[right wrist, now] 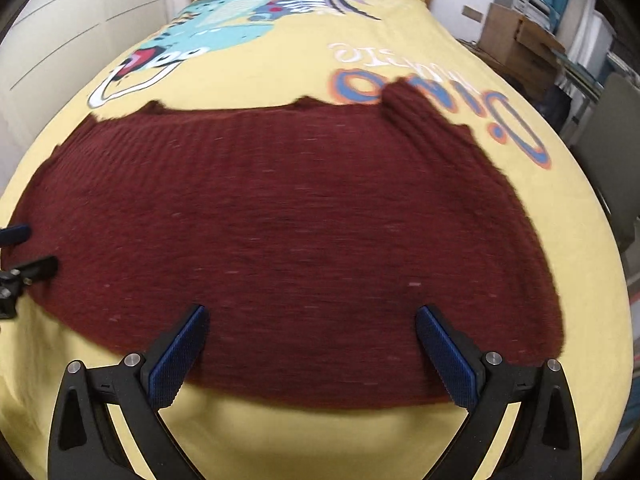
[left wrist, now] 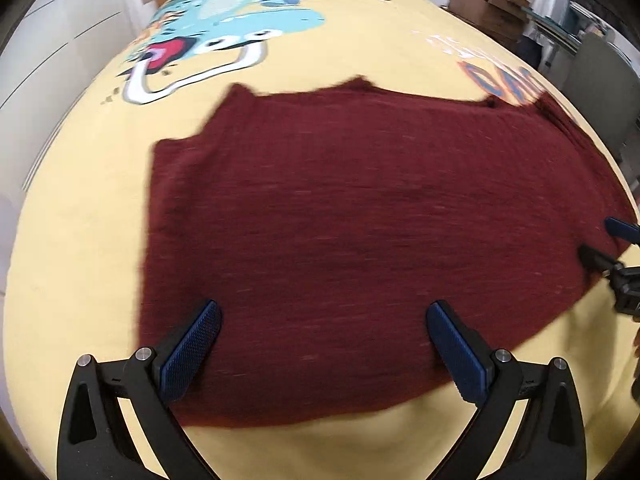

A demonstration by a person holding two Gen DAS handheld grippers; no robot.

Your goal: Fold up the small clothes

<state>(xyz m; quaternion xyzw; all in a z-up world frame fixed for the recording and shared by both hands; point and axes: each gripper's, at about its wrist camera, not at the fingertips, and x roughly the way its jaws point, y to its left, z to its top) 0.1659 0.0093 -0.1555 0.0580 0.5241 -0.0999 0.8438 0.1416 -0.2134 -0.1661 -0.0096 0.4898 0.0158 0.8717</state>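
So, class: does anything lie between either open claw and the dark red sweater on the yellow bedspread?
Nothing visible does. The left claw and right claw both hover open over the sweater near its front hem.

Maroon knit sweater (left wrist: 360,220), flat, spread

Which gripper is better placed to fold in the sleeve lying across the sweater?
Right gripper: the dark red knit sweater's ribbed sleeve lies on its side; left gripper is farther. Both jaws open.
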